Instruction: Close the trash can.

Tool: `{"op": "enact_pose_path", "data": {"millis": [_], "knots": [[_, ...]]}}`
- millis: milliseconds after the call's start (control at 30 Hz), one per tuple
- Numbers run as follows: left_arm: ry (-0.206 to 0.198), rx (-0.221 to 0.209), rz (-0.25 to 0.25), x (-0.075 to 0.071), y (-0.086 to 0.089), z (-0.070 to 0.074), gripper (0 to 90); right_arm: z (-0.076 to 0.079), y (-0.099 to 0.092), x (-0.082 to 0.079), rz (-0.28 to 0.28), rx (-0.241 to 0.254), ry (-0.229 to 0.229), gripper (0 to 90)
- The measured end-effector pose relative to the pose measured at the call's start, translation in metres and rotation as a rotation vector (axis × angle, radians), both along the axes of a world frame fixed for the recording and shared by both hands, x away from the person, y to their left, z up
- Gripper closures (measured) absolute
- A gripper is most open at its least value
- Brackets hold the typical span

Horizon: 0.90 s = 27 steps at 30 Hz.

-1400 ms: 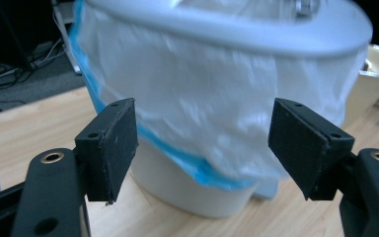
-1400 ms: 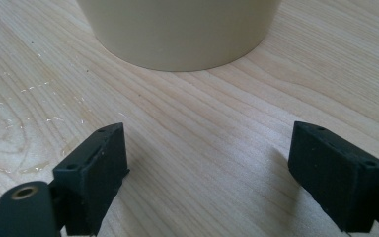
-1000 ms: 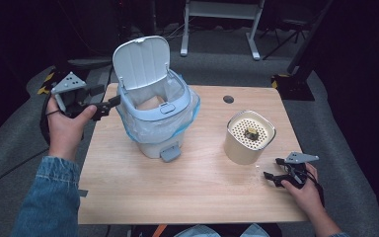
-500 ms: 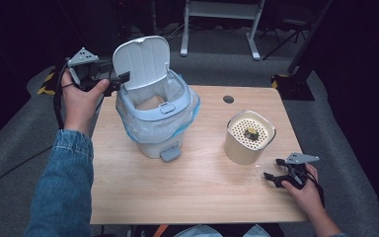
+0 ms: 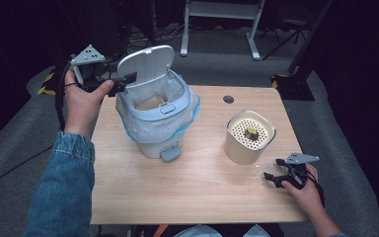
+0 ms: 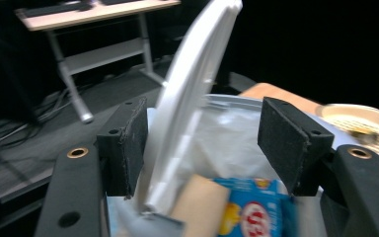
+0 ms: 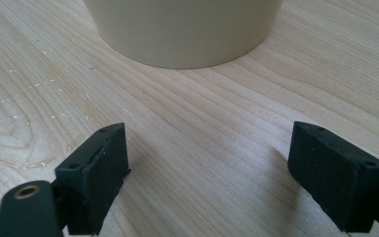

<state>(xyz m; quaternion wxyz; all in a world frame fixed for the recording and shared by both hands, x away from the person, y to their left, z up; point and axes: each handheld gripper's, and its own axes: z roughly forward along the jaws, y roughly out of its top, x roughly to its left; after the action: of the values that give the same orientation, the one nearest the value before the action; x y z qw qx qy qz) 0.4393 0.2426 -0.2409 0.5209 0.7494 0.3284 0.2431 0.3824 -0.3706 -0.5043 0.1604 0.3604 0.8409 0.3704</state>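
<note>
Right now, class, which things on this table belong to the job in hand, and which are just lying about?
In the job:
- left hand-held gripper, jaws closing around the lid, pads not pressing yet
- bin lid, upright
- lined bin

Lying about:
- cream perforated pot
- right hand-held gripper, open on the table

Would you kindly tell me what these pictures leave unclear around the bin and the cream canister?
- Bin contents: high view, rim and liner bag hide most; left gripper view blurs the blue packet.
- Lid grip: left gripper fingers straddle it, contact unclear.
- Small thing on canister: too small.
- Canister top: right gripper view, cut off.
</note>
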Motion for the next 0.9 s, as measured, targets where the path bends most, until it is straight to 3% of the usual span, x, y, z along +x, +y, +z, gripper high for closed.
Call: {"op": "enact_pose_path", "data": {"millis": [200,300,433,633,733,833,900], "knots": [[0.003,-0.004,-0.091,-0.016,-0.013,-0.006,39.0,0.0,0.0,0.0,0.0,0.0,0.0,15.7],[0.005,0.024,-0.107,-0.019,-0.022,-0.01,40.2,0.0,0.0,0.0,0.0,0.0,0.0,15.7],[0.044,0.014,-0.156,-0.021,-0.034,-0.016,43.5,0.0,0.0,0.0,0.0,0.0,0.0,15.7],[0.122,0.032,-0.194,-0.016,-0.047,-0.028,46.9,0.0,0.0,0.0,-0.001,-0.001,0.0,15.7],[0.131,0.052,-0.204,-0.014,-0.053,-0.032,49.9,0.0,0.0,0.0,-0.001,0.0,0.0,15.6],[0.151,0.048,-0.201,-0.012,-0.057,-0.034,53.2,0.0,0.0,0.0,-0.001,0.0,0.0,15.7],[0.143,0.046,-0.193,-0.011,-0.059,-0.035,55.0,0.0,0.0,0.0,0.0,0.0,0.0,15.7]]}}
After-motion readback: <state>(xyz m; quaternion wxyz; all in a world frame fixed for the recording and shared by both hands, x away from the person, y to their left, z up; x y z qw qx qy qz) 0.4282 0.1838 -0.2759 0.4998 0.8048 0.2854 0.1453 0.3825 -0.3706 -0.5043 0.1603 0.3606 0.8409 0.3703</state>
